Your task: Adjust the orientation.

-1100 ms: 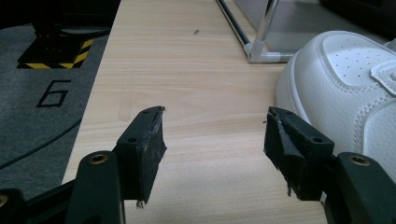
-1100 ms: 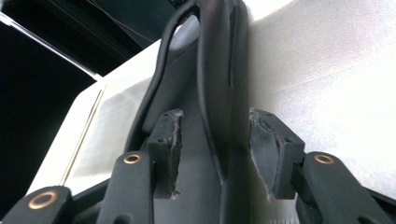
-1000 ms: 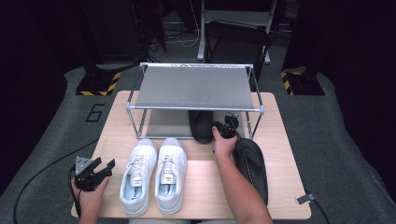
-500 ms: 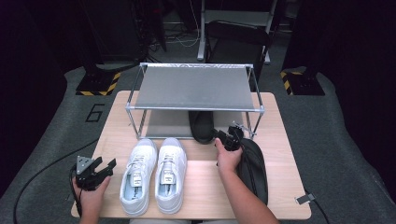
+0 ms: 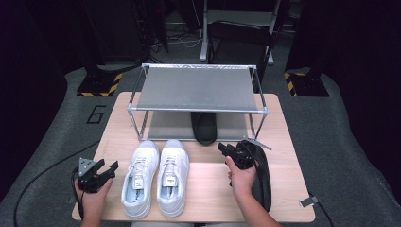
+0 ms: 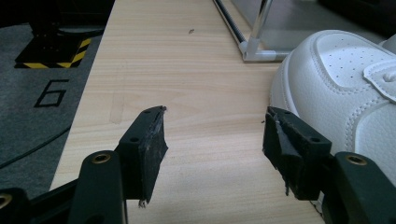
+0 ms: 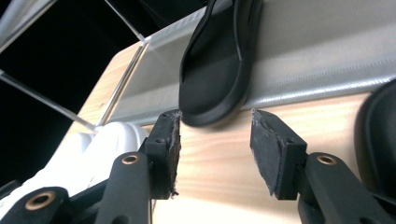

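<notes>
One black sandal (image 5: 204, 127) lies on the lower shelf of a metal rack (image 5: 198, 109), its heel sticking out toward me. Its mate (image 5: 263, 176) rests on the table at the right, beside my right hand. My right gripper (image 5: 226, 150) hovers just in front of the shelved sandal (image 7: 215, 70); its jaws have just been opening and nothing is between them (image 7: 215, 144). A pair of white sneakers (image 5: 156, 177) stands mid-table. My left gripper (image 5: 105, 169) sits open at the table's near left corner, the left sneaker (image 6: 345, 93) just beside its right jaw.
The rack has a grey top shelf (image 5: 198, 87) and thin corner posts (image 6: 256, 28) on the wooden table (image 5: 208, 189). Dark floor with a "6" marking (image 5: 97, 113) surrounds the table; a cable (image 5: 42, 175) trails off left.
My right hand has drawn back from the rack's lower shelf toward the near edge, leaving the black sandal on the shelf. The left gripper has stayed put.
</notes>
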`<state>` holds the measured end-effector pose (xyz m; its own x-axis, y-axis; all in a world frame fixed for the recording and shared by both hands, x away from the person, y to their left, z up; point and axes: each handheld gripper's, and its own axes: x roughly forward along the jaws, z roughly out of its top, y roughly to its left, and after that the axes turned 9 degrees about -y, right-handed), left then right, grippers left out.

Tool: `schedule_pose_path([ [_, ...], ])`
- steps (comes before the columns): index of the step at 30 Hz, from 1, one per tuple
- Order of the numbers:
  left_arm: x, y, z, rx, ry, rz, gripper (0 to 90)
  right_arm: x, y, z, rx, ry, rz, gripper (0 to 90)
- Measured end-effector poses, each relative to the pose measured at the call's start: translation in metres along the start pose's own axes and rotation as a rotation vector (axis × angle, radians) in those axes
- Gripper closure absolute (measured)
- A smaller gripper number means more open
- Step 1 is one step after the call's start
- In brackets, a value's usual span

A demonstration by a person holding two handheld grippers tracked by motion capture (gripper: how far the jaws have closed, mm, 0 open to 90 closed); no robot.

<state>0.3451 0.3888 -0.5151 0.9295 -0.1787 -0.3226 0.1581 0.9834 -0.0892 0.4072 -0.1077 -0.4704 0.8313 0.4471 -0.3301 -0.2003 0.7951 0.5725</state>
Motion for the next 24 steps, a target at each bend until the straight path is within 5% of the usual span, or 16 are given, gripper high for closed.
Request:
schedule_pose_path([
  [9,0.0,0.0,0.0,0.003,0.002,-0.001,38.6,-0.043,-0.012,0.0,-0.003,-0.026,0.013,52.1],
  [24,0.001,-0.002,0.0,0.013,0.005,-0.001,38.6,-0.092,-0.039,-0.02,-0.109,-0.035,-0.103,54.7],
])
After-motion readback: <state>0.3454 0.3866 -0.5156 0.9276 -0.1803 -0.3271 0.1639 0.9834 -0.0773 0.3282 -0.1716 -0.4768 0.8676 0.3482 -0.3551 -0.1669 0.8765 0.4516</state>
